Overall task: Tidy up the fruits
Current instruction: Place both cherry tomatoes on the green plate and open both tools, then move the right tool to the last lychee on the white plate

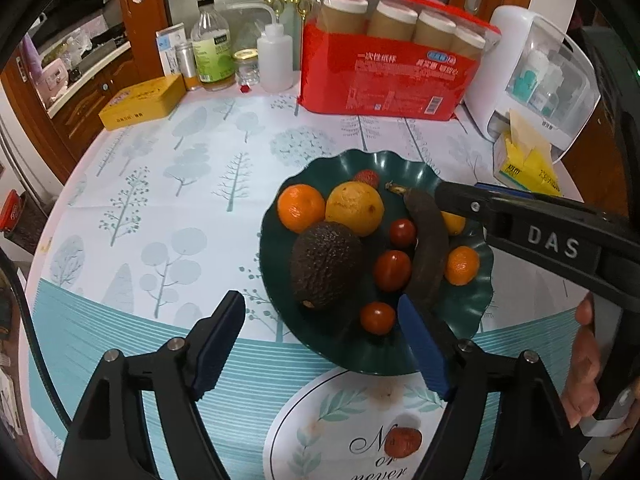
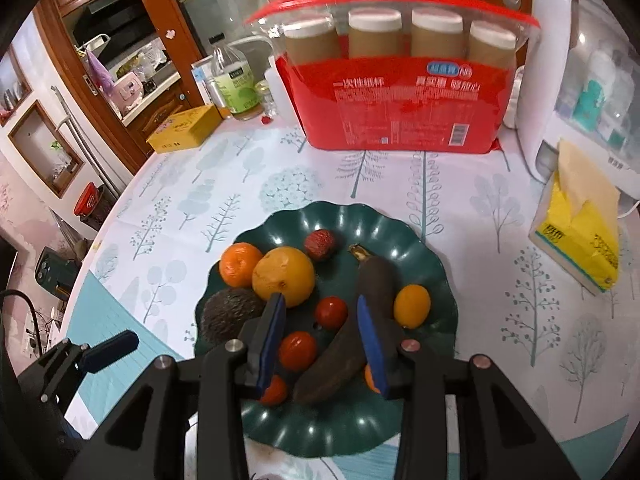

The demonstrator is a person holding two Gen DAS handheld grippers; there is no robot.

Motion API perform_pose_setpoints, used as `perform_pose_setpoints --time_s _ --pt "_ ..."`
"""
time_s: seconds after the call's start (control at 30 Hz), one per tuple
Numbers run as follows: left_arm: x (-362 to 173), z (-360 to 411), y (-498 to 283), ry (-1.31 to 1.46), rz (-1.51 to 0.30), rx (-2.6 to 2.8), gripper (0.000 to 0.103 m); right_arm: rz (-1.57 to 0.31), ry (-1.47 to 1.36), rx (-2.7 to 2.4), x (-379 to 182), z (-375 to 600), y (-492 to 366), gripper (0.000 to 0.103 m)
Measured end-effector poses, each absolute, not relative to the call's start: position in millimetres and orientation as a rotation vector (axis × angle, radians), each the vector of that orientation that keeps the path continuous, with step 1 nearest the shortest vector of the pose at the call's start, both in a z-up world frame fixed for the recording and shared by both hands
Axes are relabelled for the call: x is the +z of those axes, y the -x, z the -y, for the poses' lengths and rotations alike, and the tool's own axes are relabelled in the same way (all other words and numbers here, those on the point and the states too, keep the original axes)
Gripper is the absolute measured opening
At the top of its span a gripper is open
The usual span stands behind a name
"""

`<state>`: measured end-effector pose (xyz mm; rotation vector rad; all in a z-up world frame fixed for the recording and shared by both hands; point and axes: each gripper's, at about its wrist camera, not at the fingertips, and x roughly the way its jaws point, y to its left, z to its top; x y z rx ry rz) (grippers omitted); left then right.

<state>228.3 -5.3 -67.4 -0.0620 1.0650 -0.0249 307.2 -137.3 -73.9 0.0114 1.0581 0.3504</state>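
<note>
A dark green wavy plate (image 1: 404, 164) (image 2: 332, 432) holds an avocado (image 1: 325, 264) (image 2: 228, 312), a yellow orange (image 1: 354, 208) (image 2: 284, 276), a tangerine (image 1: 301, 207) (image 2: 239, 269), a blackened banana (image 1: 428, 248) (image 2: 360, 312), several cherry tomatoes (image 1: 392, 270) (image 2: 298, 350), small orange fruits (image 1: 462, 266) (image 2: 412, 305) and a red lychee (image 2: 319, 243). My left gripper (image 1: 320, 316) is open at the plate's near edge, empty. My right gripper (image 2: 320, 320) is open above the tomatoes and banana; in the left wrist view it shows over the plate's right side (image 1: 452, 196). A red date (image 1: 404, 442) lies on the tablecloth.
At the table's back stand a red pack of paper cups (image 1: 384, 80) (image 2: 404, 100), bottles (image 1: 210, 48), a yellow tin (image 1: 142, 100) (image 2: 186, 130) and a white dispenser (image 1: 536, 76). A yellow tissue pack (image 1: 528, 160) (image 2: 576, 236) lies at the right.
</note>
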Motion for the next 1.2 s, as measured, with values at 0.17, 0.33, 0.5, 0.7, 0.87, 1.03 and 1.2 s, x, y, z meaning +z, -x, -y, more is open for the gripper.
perform_pose_setpoints --time_s 0.17,0.33,0.5,0.7,0.87,1.03,1.2 --pt "-50 0 -216 0.064 -1.053 -0.016 0.084 -1.027 -0.020 0.345 -53 140 -289 0.038" --pt "-30 -6 -201 0.063 -1.029 -0.016 0.085 -0.996 -0.023 0.338 -31 144 -269 0.038" --pt "-4 -18 -185 0.068 -0.977 -0.002 0.089 -0.953 -0.019 0.328 -6 147 -243 0.038" --pt "15 -30 -164 0.076 -0.939 0.007 0.091 -0.926 -0.021 0.327 10 147 -211 0.039" --pt "17 -37 -143 0.060 -0.917 0.017 0.098 -0.915 -0.015 0.320 9 143 -185 0.042" --pt "7 -40 -128 0.046 -0.927 0.016 0.100 -0.925 -0.021 0.313 -3 138 -163 0.042" --pt "-10 -42 -116 0.044 -0.947 0.014 0.100 -0.964 -0.018 0.303 -29 133 -142 0.042"
